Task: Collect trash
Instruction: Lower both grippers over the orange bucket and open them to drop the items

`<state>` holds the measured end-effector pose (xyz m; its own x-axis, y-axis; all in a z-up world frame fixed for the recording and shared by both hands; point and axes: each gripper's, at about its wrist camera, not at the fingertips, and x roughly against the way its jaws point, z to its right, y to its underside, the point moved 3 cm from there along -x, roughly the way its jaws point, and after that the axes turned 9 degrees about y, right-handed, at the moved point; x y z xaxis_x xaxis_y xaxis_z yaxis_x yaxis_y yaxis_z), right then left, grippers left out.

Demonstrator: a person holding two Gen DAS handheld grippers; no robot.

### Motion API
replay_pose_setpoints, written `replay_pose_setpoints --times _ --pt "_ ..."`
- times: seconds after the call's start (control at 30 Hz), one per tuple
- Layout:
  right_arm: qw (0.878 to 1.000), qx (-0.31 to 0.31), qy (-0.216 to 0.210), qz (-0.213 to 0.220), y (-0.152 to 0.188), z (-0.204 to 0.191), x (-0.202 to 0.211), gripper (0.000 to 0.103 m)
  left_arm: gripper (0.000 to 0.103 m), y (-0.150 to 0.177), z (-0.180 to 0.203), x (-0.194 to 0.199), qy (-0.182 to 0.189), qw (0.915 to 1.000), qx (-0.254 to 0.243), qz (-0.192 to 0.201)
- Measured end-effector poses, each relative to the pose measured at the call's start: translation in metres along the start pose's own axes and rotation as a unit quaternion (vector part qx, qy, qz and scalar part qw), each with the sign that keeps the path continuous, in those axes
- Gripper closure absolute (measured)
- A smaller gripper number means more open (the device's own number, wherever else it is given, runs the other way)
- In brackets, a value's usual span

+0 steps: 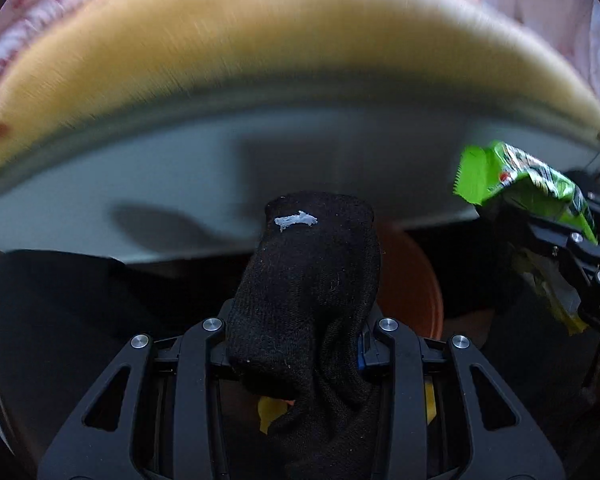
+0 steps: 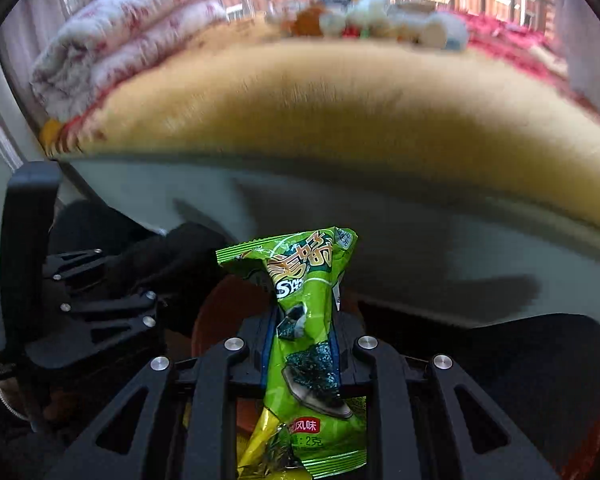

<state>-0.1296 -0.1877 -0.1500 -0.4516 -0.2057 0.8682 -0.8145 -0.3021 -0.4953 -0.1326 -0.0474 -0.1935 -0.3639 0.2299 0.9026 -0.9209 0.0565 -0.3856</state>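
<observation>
My left gripper (image 1: 300, 344) is shut on a black sock (image 1: 307, 280) with a bit of white lint on its top. The sock stands up between the fingers. My right gripper (image 2: 300, 352) is shut on a green seaweed snack wrapper (image 2: 303, 320), which also shows at the right of the left wrist view (image 1: 523, 184). An orange-brown round bin (image 1: 411, 288) sits just beyond and below both grippers; it shows in the right wrist view (image 2: 224, 312) too. The left gripper with the sock (image 2: 168, 264) appears at the left of the right wrist view.
A grey-white ledge (image 1: 140, 176) runs across ahead, topped by a tan plush mat (image 2: 339, 112). A folded red-and-white blanket (image 2: 132, 32) and plush toys (image 2: 371, 16) lie behind. Dark fabric (image 2: 519, 360) surrounds the bin.
</observation>
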Motion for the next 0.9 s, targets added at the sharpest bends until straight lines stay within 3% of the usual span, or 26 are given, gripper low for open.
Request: replay_pose_setpoints --times 0.17,0.23,0.27,0.3,0.33,0.7,0.9 --pt "0.997 0.004 -0.017 -0.075 0.008 -0.006 -0.055 0.082 0.068 0.007 -0.010 -0.047 -0.010 0.9967 0.013 -0.080" --pt "0.996 0.004 -0.022 -0.089 0.008 -0.007 -0.066 0.078 0.059 0.008 -0.016 -0.054 -0.012 0.9948 0.024 -0.098" --pt "0.995 0.004 -0.024 -0.096 0.008 -0.007 -0.072 0.067 0.054 0.010 -0.020 -0.058 -0.015 0.9932 0.032 -0.111" --pt "0.995 0.004 -0.025 -0.100 0.007 -0.007 -0.075 0.055 0.040 0.011 -0.023 -0.060 -0.016 0.9919 0.037 -0.121" --pt "0.994 0.005 -0.025 -0.103 0.006 -0.007 -0.078 0.036 0.033 0.012 -0.026 -0.061 -0.015 0.9910 0.042 -0.126" --pt "0.996 -0.007 -0.022 -0.084 0.004 0.007 -0.065 0.035 0.032 0.011 -0.024 -0.034 -0.015 0.9944 0.042 -0.096" --pt "0.999 0.002 -0.022 -0.028 -0.014 0.016 -0.008 0.036 0.032 -0.011 -0.011 0.021 -0.020 0.9998 -0.003 -0.005"
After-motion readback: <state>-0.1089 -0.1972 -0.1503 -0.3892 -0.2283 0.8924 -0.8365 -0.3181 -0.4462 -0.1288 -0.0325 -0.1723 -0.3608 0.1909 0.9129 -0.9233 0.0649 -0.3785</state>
